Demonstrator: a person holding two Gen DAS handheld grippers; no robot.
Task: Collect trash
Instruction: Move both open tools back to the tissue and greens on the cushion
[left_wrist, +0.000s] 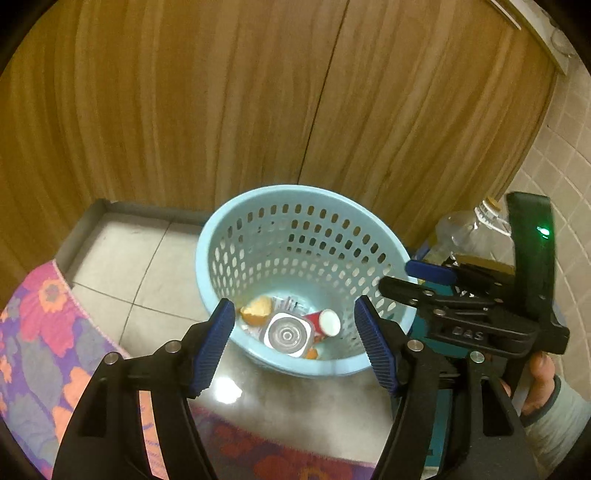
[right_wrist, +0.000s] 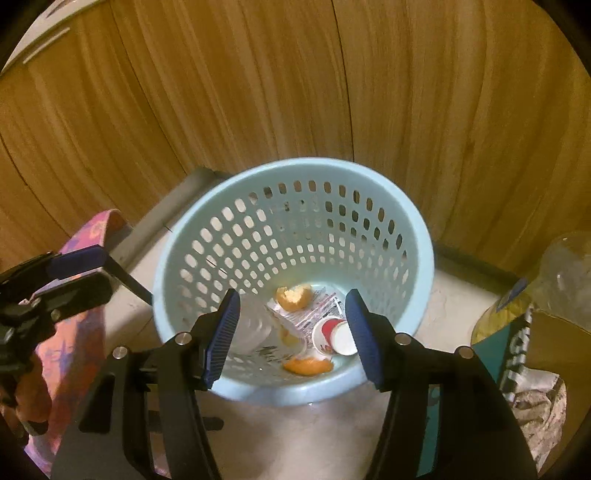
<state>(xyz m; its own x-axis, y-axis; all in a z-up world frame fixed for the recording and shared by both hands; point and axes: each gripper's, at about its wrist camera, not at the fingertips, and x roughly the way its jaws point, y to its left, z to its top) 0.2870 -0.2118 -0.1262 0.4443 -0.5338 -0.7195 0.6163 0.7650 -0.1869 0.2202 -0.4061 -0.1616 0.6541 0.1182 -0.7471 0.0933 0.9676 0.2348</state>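
1. Left claw — its blue pads stand well apart with nothing between them, pointing down over the near rim of the basket.
2. Right claw — pads likewise apart and gripping nothing, poised above the basket's mouth; in the left wrist view it shows at the right, with a hand on its grip.
3. A floral cloth lies at the near left, beside the tiled floor.
4. The light blue perforated basket stands on the floor, holding the trash: a clear plastic bottle lying on its side, a red-and-white paper cup tipped over, orange peel, a second peel piece and a printed wrapper.
5. To the right of the basket stand a clear bottle and a teal box.
6. Behind everything rise wooden cabinet doors.
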